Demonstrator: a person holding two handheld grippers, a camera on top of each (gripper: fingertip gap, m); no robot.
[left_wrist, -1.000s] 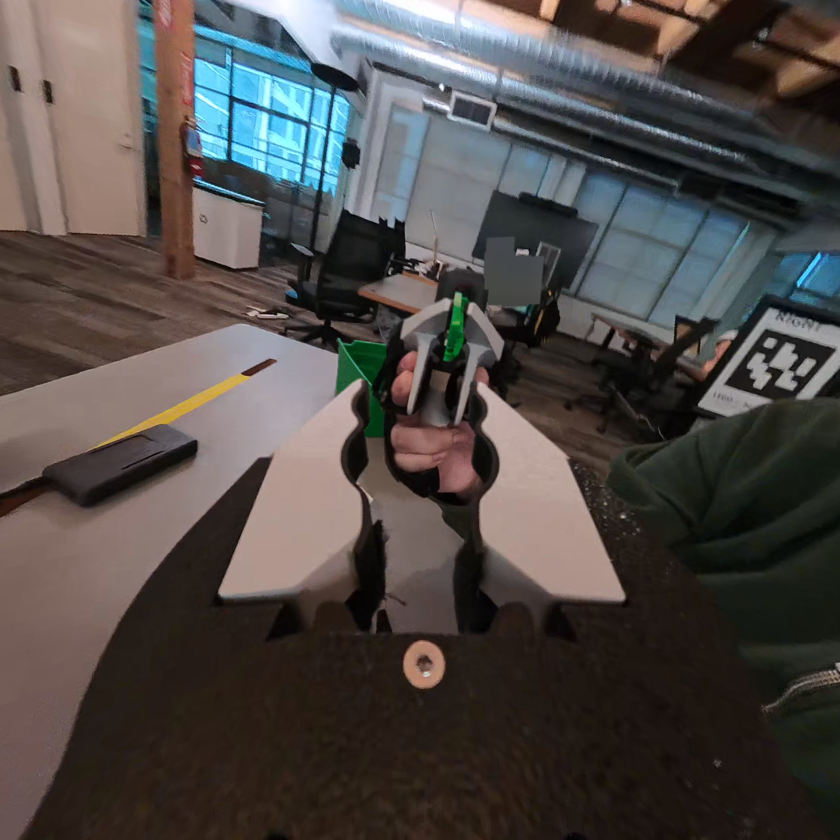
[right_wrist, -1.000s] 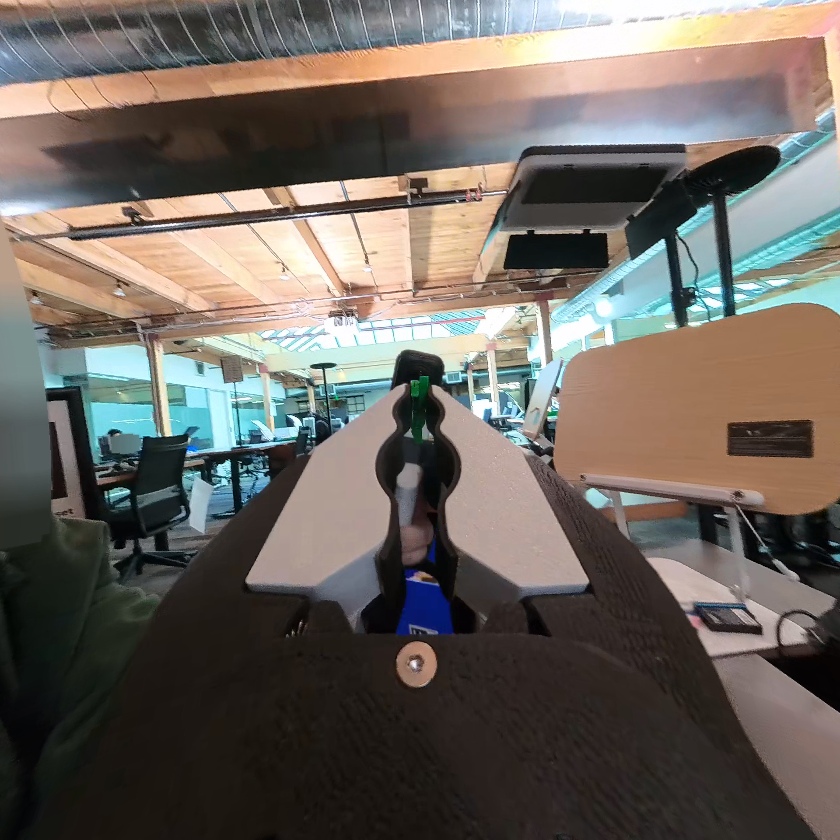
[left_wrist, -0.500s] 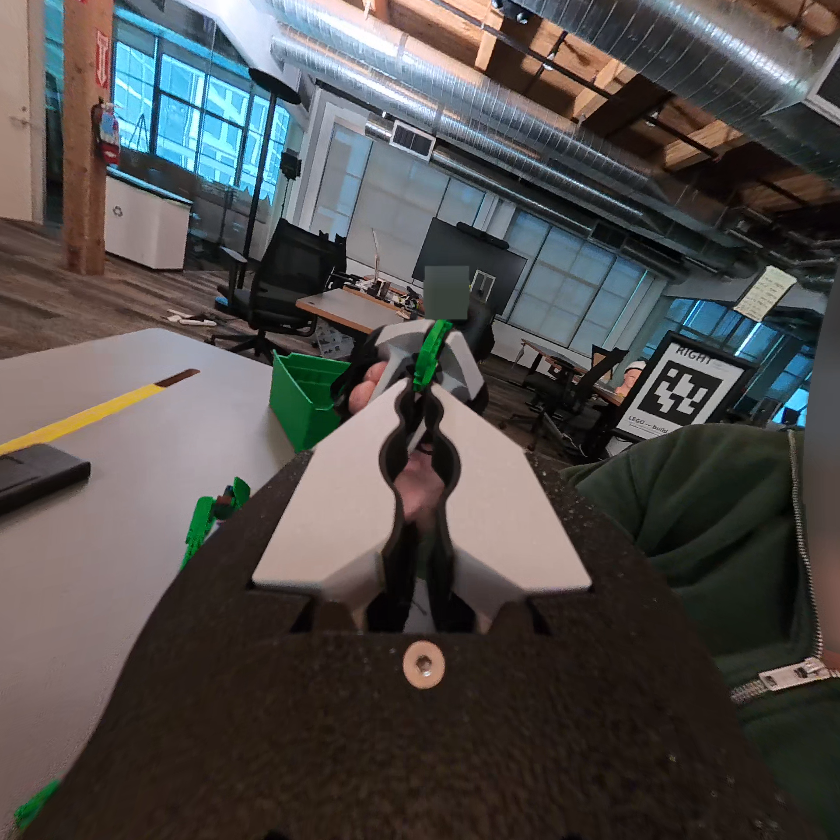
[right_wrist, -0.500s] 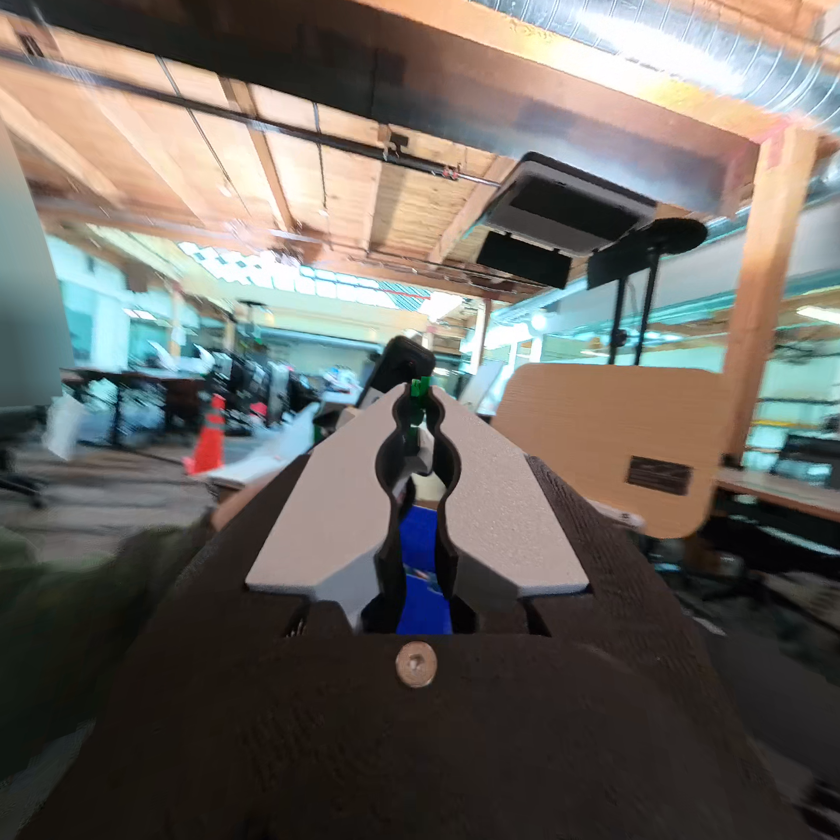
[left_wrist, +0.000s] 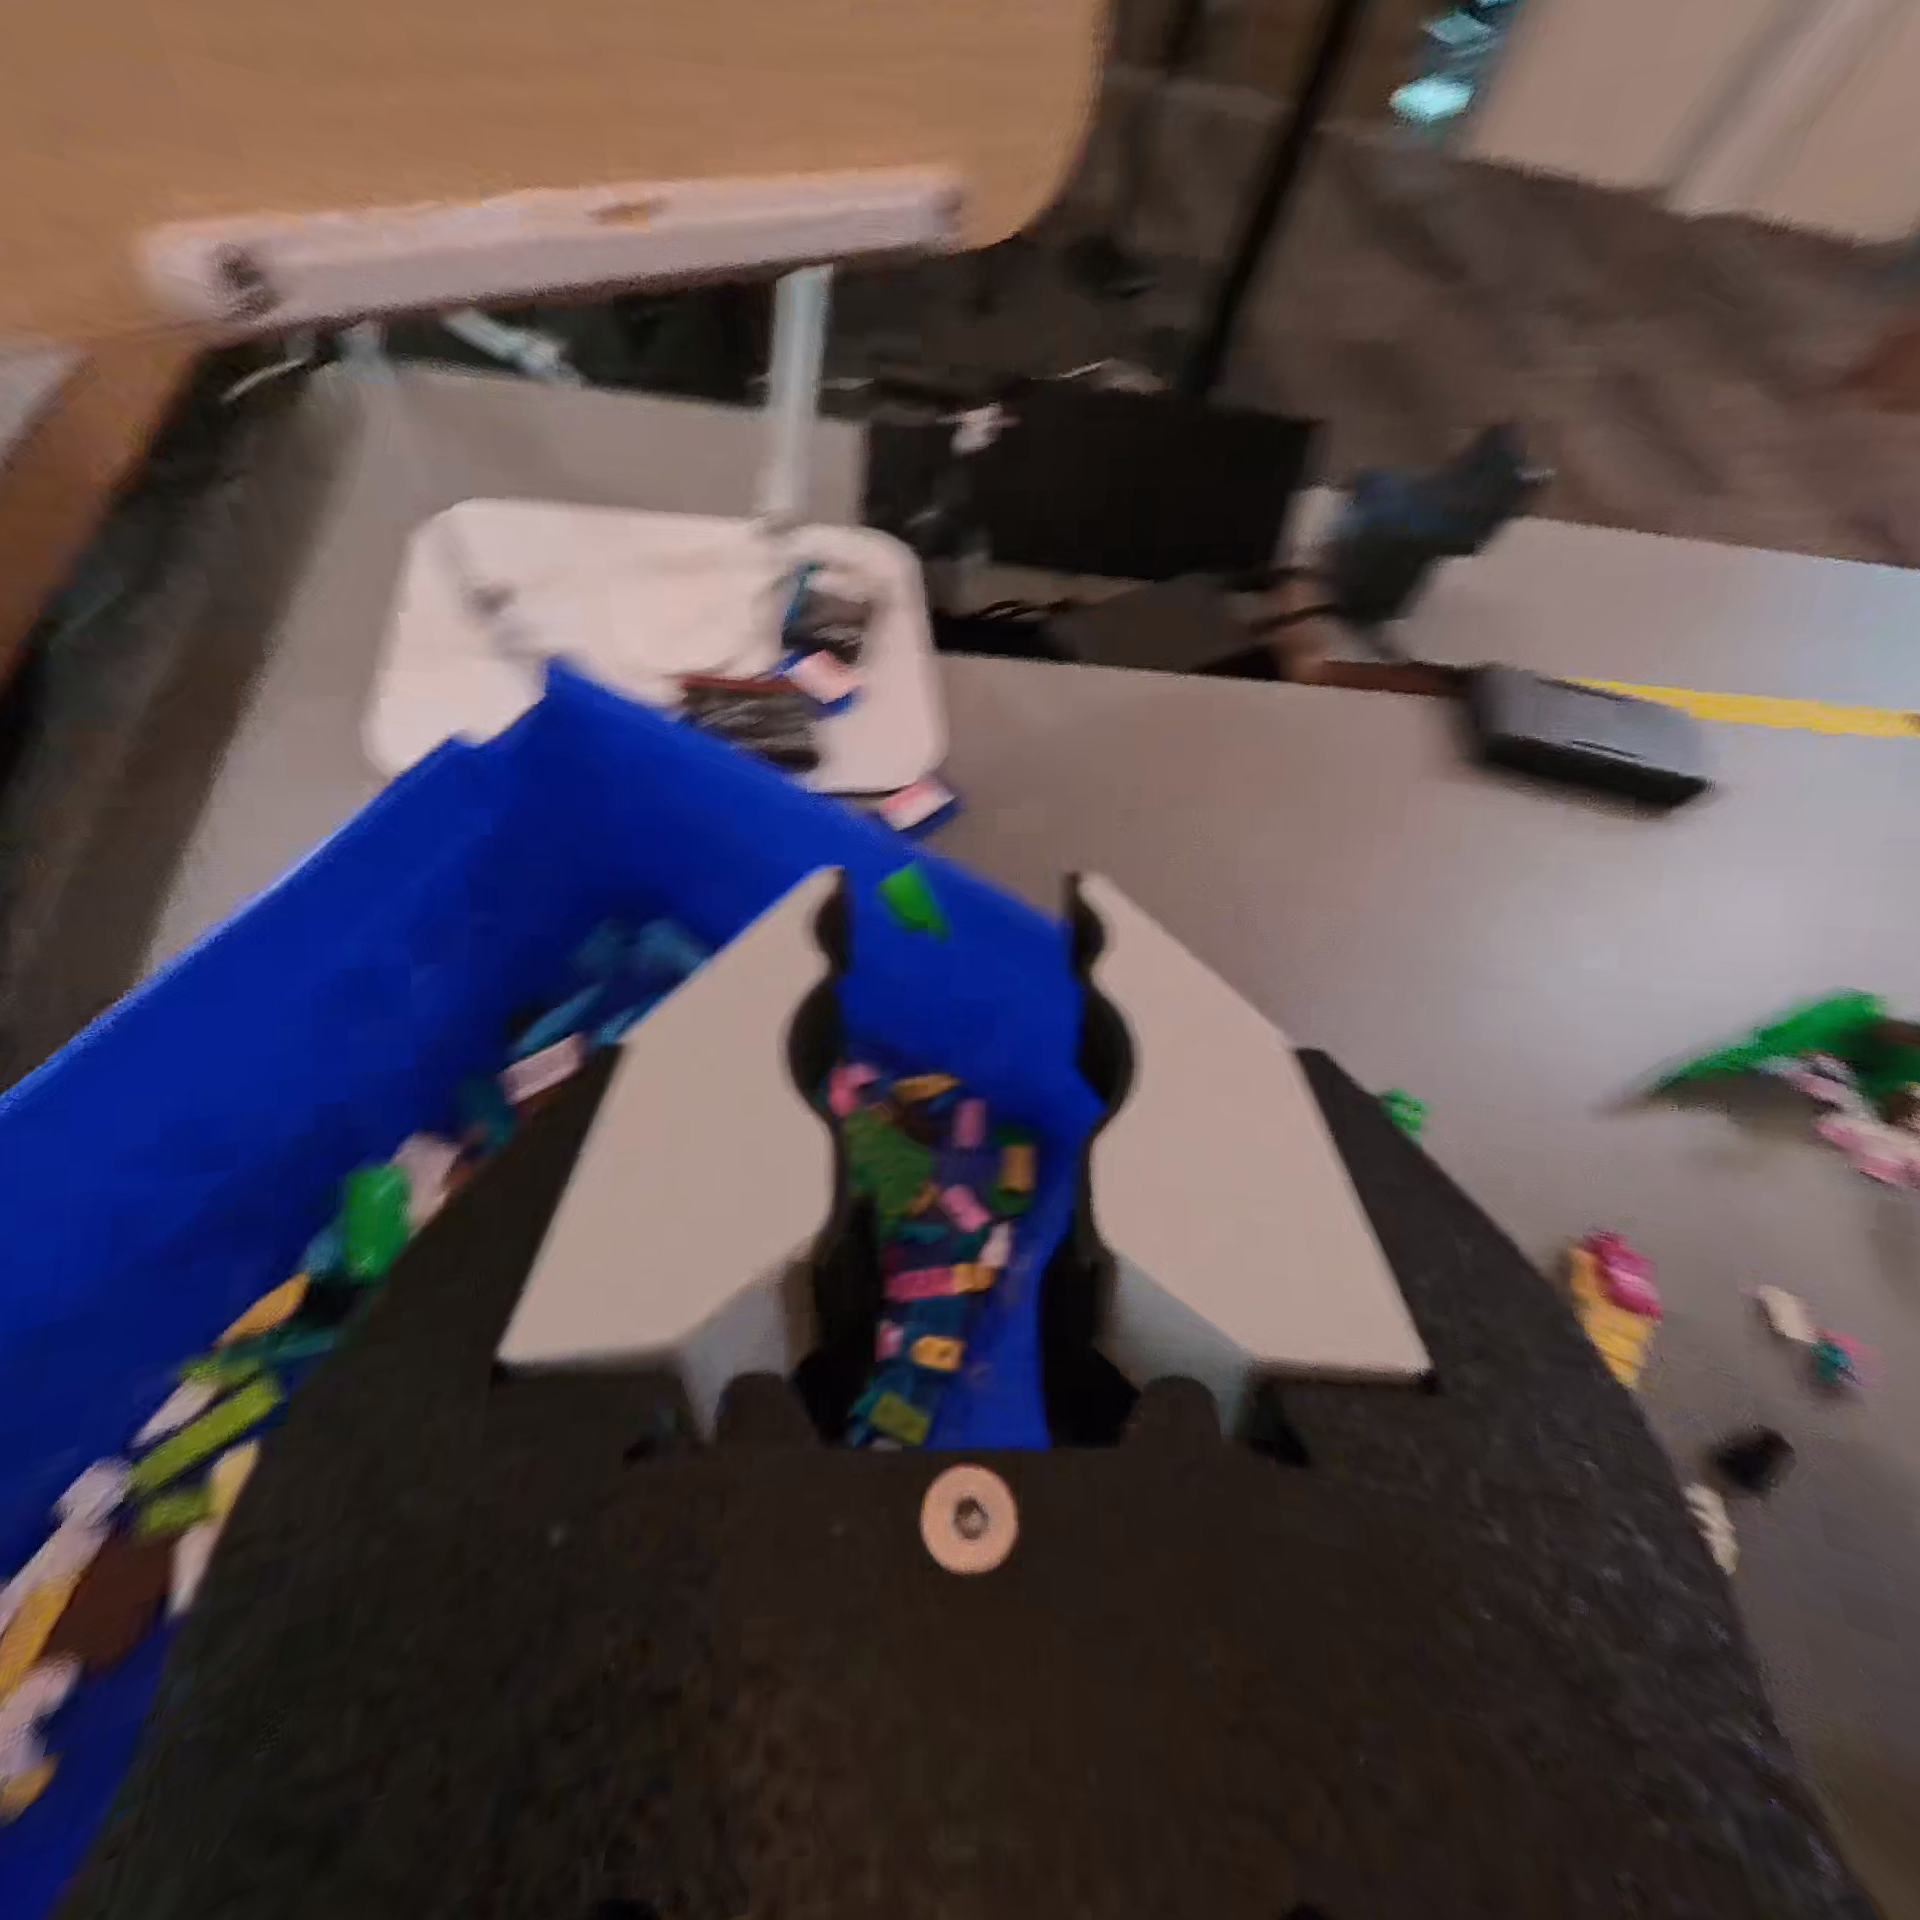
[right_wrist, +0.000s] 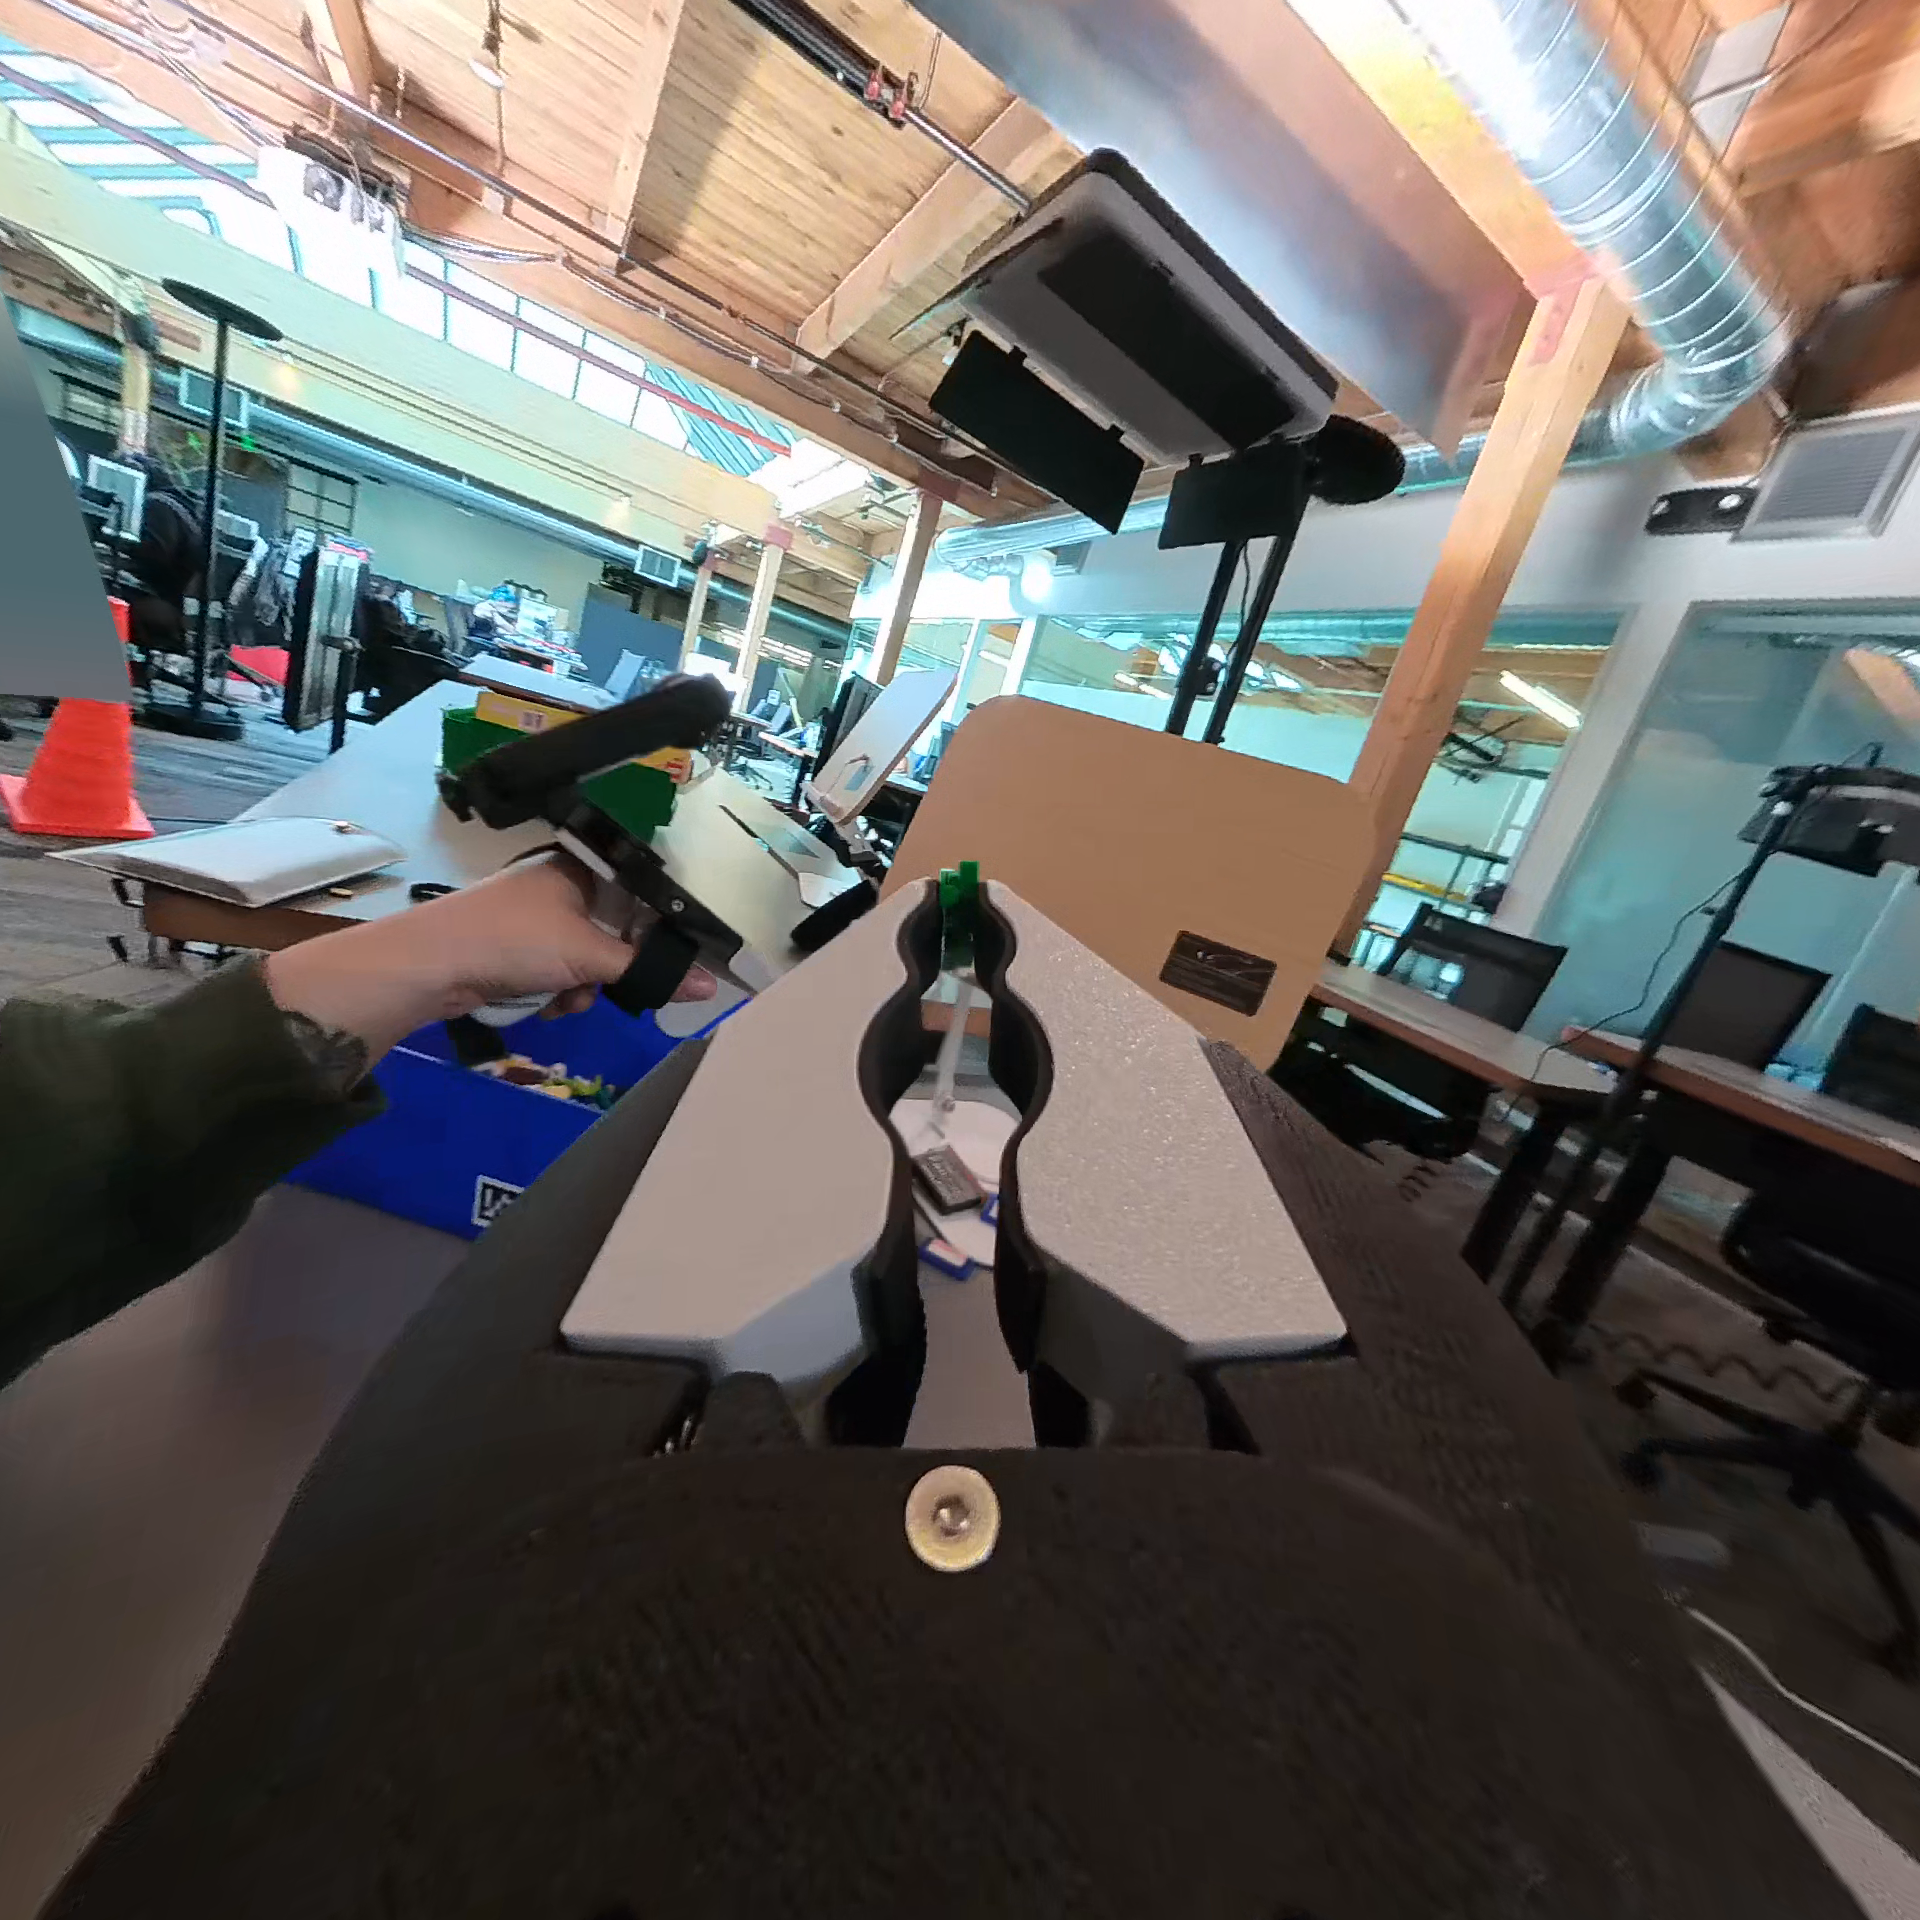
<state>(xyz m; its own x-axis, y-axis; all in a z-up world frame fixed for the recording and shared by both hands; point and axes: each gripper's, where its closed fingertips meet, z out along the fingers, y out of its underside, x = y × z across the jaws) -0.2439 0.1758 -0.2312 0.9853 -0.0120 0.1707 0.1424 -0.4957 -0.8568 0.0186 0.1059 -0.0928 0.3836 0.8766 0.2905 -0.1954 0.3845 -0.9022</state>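
Fingers of the left tool (left_wrist: 956, 904) are standing apart, gripping nothing, as it is hanging over a blue bin (left_wrist: 343, 997) of small mixed-colour building bricks (left_wrist: 935, 1195); a small green piece (left_wrist: 912, 902) is showing just beyond the fingertips against the bin's far wall, blurred, and whether it is touching anything cannot be told. The bin is sitting on the grey bench (left_wrist: 1351, 935), where loose bricks (left_wrist: 1616, 1294) and a green plate (left_wrist: 1808, 1044) are lying to the right. The right tool (right_wrist: 958, 896) is pinching a small green brick (right_wrist: 956, 894) at its tips, raised above the bench and apart from the bin. The person's left hand (right_wrist: 488, 956) is holding the left tool over the bin in the right wrist view.
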